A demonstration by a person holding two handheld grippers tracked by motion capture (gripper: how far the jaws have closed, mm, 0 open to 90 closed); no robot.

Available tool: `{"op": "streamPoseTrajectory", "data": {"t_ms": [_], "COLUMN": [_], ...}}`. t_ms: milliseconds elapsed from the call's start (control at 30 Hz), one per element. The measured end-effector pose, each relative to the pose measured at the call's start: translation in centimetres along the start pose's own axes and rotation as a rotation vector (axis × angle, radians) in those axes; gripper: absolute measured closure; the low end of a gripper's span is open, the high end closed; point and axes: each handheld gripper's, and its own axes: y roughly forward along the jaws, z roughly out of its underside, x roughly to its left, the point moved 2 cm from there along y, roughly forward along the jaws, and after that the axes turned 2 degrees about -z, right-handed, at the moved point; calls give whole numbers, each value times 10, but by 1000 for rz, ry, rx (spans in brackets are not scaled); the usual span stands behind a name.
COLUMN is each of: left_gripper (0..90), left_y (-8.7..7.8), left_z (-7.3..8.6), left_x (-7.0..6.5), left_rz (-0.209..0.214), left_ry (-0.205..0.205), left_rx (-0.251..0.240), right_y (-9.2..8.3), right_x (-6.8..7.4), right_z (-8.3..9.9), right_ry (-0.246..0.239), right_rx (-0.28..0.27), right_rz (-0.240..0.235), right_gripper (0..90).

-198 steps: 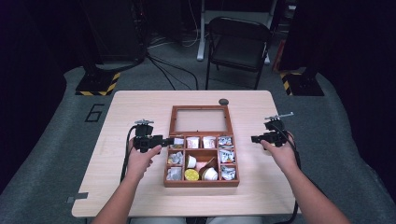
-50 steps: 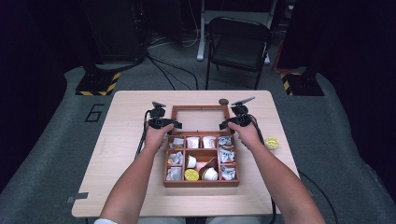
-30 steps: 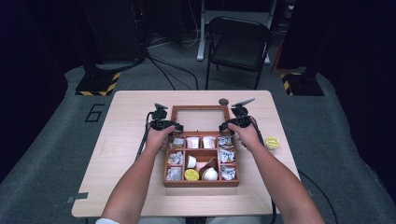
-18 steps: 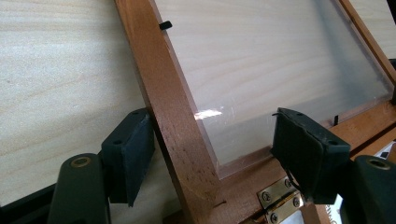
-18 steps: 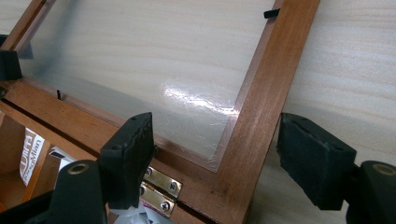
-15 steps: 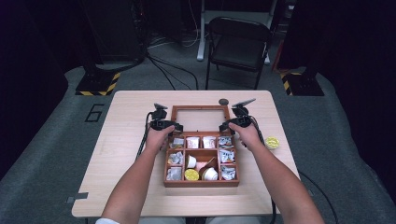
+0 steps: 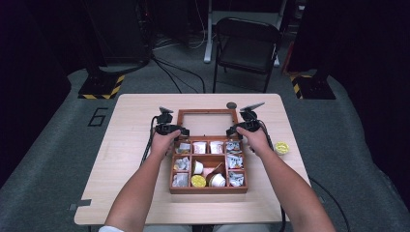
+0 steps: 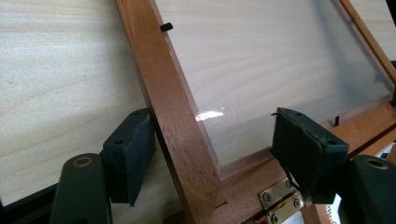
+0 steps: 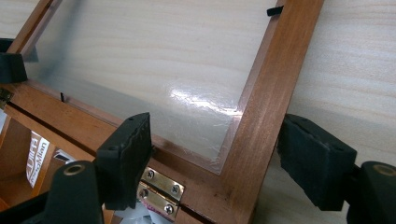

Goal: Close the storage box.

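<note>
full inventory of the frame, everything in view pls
Table: 1, light wood, centre.
Compartment box: 1, brown wood, mid-table, holding packets and small cups.
Lid: 1, brown frame with clear pane, hinged open flat behind the box.
Hinges: brass, between box and lid.
Yellow cup: 1, table, right of box.
Dark disc: 1, behind lid.
Folding chair: 1, black, beyond table.
Left gripper: black, open, straddling lid's left rail.
Right gripper: black, open, straddling right rail.
</note>
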Motion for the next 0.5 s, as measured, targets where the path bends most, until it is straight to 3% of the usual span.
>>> {"op": "streamPoseTrajectory", "data": {"t_ms": [300,500], "left_gripper": [343,343], "left_y": [-7,-15], "left_z": [-2,-4], "left_x": [-2,-5], "left_rz": [-2,27], "left_ry": [5,-6], "left_rx": [-38,-76], "right_y": [-7,-15], "right_x": [1,5], "right_z": [-1,-2], "right_ry": [-30,-46], "right_rx": [-37,-73], "right_rz": [6,5], "right_gripper": [295,303]}}
